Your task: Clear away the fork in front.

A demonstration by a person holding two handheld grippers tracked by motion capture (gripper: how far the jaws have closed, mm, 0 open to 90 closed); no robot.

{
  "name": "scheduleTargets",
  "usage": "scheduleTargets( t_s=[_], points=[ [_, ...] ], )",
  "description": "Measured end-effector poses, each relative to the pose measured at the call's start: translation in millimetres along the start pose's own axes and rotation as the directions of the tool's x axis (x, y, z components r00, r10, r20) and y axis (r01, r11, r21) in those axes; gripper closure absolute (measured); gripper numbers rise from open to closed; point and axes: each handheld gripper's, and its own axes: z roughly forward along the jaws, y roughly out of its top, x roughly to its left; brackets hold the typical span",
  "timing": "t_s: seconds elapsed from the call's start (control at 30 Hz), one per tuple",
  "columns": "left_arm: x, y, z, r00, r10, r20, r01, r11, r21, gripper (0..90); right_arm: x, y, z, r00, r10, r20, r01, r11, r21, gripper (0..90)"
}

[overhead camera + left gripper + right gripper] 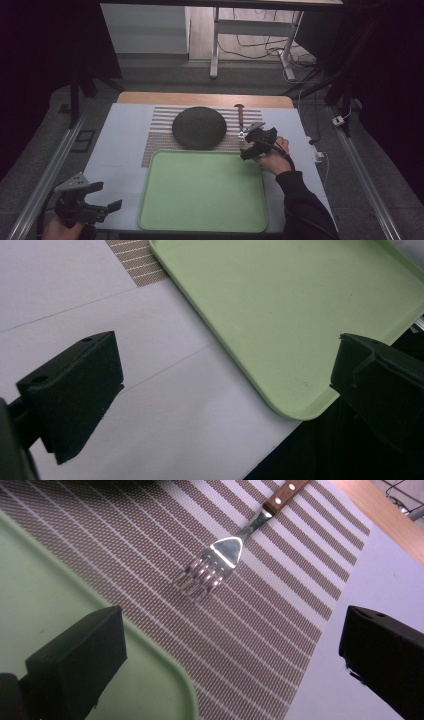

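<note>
Fork lies on the striped mat, just ahead of my right gripper; I judge I'm approaching to grasp. Left gripper idles wide open, empty, beside the green tray. Right gripper view: jaws wide, empty, tines ahead between them; next, advance and close.

Green tray sits at near edge of table, nothing in it. Striped brown placemat just behind it, tray's far edge overlapping mat a bit. Dark round dish, looks upside down, resting on mat's middle. White sheet covers most of tabletop, wooden edge showing at far side. Cables on floor beyond, by white desk legs.
</note>
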Motion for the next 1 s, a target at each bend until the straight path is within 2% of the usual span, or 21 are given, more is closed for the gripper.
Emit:
scheduleTargets(
  t_s=[0.23, 0.27, 0.3, 0.33, 0.37, 0.4, 0.43, 0.47, 0.5, 0.53, 0.57, 0.6, 0.63, 0.67, 0.77, 0.8, 0.83, 0.87, 0.9, 0.93, 1.0],
  points=[
    [0.3, 0.1, 0.3, 1.0000, -0.001, 0.000, 0.001, 1.0000, 0.001, 0.3, 1.6, 9.1, 14.0, 0.9966, -0.070, 0.043, 0.069, 0.997, 0.020, 3.7],
    [0.3, 0.1, 0.3, 1.0000, -0.001, 0.000, 0.001, 1.0000, 0.001, 0.4, 3.4, 11.9, 18.2, 0.9934, -0.101, 0.055, 0.100, 0.995, 0.027, 5.3],
    [0.3, 0.1, 0.3, 1.0000, -0.001, 0.000, 0.001, 1.0000, 0.001, 0.4, 3.4, 11.9, 18.2, 0.9934, -0.101, 0.055, 0.100, 0.995, 0.027, 5.3],
    [0.3, 0.1, 0.3, 1.0000, -0.001, 0.000, 0.001, 1.0000, 0.001, 0.4, 4.3, 13.1, 20.1, 0.9906, -0.123, 0.060, 0.121, 0.992, 0.028, 6.6],
    [0.2, 0.0, 0.3, 1.0000, -0.004, 0.001, 0.004, 1.0000, 0.001, 0.4, 6.4, 15.5, 23.9, 0.9829, -0.171, 0.069, 0.168, 0.985, 0.043, 8.9],
    [0.2, -0.1, 0.2, 1.0000, -0.004, 0.001, 0.004, 1.0000, 0.001, 0.4, 6.4, 15.5, 23.9, 0.9829, -0.171, 0.069, 0.168, 0.985, 0.043, 8.9],
    [0.2, -0.1, 0.1, 1.0000, -0.004, 0.002, 0.004, 1.0000, 0.001, 0.4, 9.1, 17.2, 26.8, 0.9720, -0.220, 0.082, 0.216, 0.975, 0.052, 13.9],
    [0.3, -0.2, 0.0, 1.0000, -0.004, 0.002, 0.004, 1.0000, 0.001, 0.4, 10.5, 17.7, 28.4, 0.9649, -0.247, 0.090, 0.242, 0.968, 0.059, 15.4],
    [0.3, -0.2, 0.0, 1.0000, -0.004, 0.002, 0.004, 1.0000, 0.001, 0.4, 10.5, 17.7, 28.4, 0.9649, -0.247, 0.090, 0.242, 0.968, 0.059, 15.4],
    [0.3, -0.3, -0.1, 1.0000, -0.003, 0.002, 0.003, 1.0000, 0.001, 0.4, 14.2, 18.6, 31.0, 0.9507, -0.290, 0.110, 0.284, 0.956, 0.068, 21.2],
    [0.3, -0.3, -0.1, 1.0000, -0.003, 0.002, 0.003, 1.0000, 0.001, 0.4, 14.2, 18.6, 31.0, 0.9507, -0.290, 0.110, 0.284, 0.956, 0.068, 21.2],
    [0.3, -0.3, -0.1, 1.0000, -0.003, 0.002, 0.003, 1.0000, 0.001, 0.4, 15.8, 19.0, 31.6, 0.9415, -0.318, 0.112, 0.311, 0.947, 0.076, 23.8],
    [0.3, -0.3, -0.1, 1.0000, -0.003, 0.002, 0.003, 1.0000, 0.001, 0.4, 20.1, 19.4, 33.4, 0.9253, -0.360, 0.119, 0.352, 0.932, 0.084, 30.3],
    [0.2, -0.3, -0.1, 1.0000, -0.003, 0.002, 0.003, 1.0000, 0.002, 0.4, 20.1, 19.4, 33.4, 0.9253, -0.360, 0.119, 0.352, 0.932, 0.084, 30.3],
    [0.2, -0.3, -0.1, 1.0000, -0.003, 0.002, 0.003, 1.0000, 0.002, 0.4, 25.7, 19.7, 34.5, 0.8980, -0.422, 0.124, 0.413, 0.906, 0.094, 42.1],
    [0.2, -0.3, -0.1, 1.0000, -0.002, 0.002, 0.002, 1.0000, 0.002, 0.4, 29.2, 19.7, 34.9, 0.8744, -0.466, 0.134, 0.454, 0.884, 0.111, 48.7],
    [0.2, -0.3, -0.1, 1.0000, -0.002, 0.002, 0.002, 1.0000, 0.002, 0.4, 29.2, 19.7, 34.9, 0.8744, -0.466, 0.134, 0.454, 0.884, 0.111, 48.7],
    [0.2, -0.4, -0.2, 1.0000, -0.002, 0.002, 0.002, 1.0000, 0.002, 0.5, 32.3, 19.1, 35.8, 0.8543, -0.502, 0.136, 0.489, 0.864, 0.117, 56.6],
    [0.2, -0.4, -0.2, 1.0000, -0.001, 0.002, 0.001, 1.0000, 0.002, 0.5, 32.3, 19.1, 35.8, 0.8543, -0.502, 0.136, 0.489, 0.864, 0.117, 56.6],
    [0.1, -0.4, -0.1, 1.0000, -0.001, 0.002, 0.001, 1.0000, 0.002, 0.5, 32.3, 18.8, 37.1, 0.8458, -0.521, 0.113, 0.510, 0.853, 0.114, 61.0],
    [0.1, -0.4, -0.2, 1.0000, 0.000, 0.002, 0.000, 1.0000, 0.003, 0.6, 34.9, 17.4, 38.1, 0.8279, -0.550, 0.111, 0.537, 0.834, 0.128, 70.0]
  ],
)
